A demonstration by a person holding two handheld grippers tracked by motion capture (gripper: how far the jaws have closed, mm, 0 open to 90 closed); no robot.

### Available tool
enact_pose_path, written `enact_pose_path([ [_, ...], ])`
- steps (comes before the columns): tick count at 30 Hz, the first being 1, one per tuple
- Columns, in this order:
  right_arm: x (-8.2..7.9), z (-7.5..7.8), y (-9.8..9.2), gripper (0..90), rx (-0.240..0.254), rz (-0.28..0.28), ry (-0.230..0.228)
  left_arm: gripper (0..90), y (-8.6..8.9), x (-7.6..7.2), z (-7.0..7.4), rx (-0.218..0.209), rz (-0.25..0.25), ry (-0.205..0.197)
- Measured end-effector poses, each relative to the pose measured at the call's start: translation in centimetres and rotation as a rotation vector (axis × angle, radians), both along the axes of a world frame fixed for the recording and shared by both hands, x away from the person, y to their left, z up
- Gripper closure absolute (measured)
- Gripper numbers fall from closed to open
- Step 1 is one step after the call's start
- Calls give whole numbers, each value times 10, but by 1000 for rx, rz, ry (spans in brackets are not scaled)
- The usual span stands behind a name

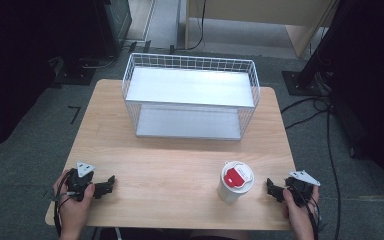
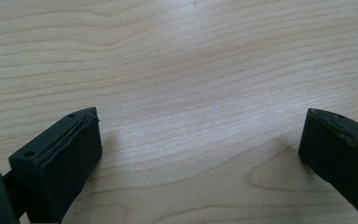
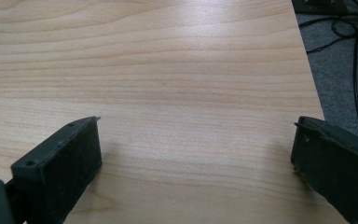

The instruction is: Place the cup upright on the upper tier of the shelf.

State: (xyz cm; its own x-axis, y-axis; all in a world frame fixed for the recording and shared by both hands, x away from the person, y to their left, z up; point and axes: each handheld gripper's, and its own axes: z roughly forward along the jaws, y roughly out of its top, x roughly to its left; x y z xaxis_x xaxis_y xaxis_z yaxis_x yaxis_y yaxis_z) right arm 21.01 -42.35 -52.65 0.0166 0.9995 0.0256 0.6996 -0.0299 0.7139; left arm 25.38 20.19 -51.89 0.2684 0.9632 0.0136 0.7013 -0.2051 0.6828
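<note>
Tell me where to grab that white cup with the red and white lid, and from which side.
Grip the cup around its white wall just below the lid, coming in level from its right with the right gripper, which sits open beside it. The cup stands upright and its lid overhangs the wall, so a side hold on the round body looks safer than pinching the lid from above.

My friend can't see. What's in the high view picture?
A white cup with a red-and-white lid stands near the right claw on a wooden table. A white wire shelf rack sits behind; the left claw rests opposite.
</note>
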Motion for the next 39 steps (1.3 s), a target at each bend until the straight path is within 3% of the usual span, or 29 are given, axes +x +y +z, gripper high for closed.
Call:
enact_pose_path([
  [3,-2,0,2,22,1,-10,-2,0,0,0,0,0,0,0],
  [6,-8,4,10,50,-5,65,-16,0,0,0,0,0,0,0],
  [18,-18,19,33,48,36,208,-58,0,0,0,0,0,0,0],
  [29,-28,28,58,48,24,376,-86,0,0,0,0,0,0,0],
  [35,-33,30,66,71,9,414,-101,0,0,0,0,0,0,0],
  [39,-36,32,64,70,33,462,-108,0,0,0,0,0,0,0],
])
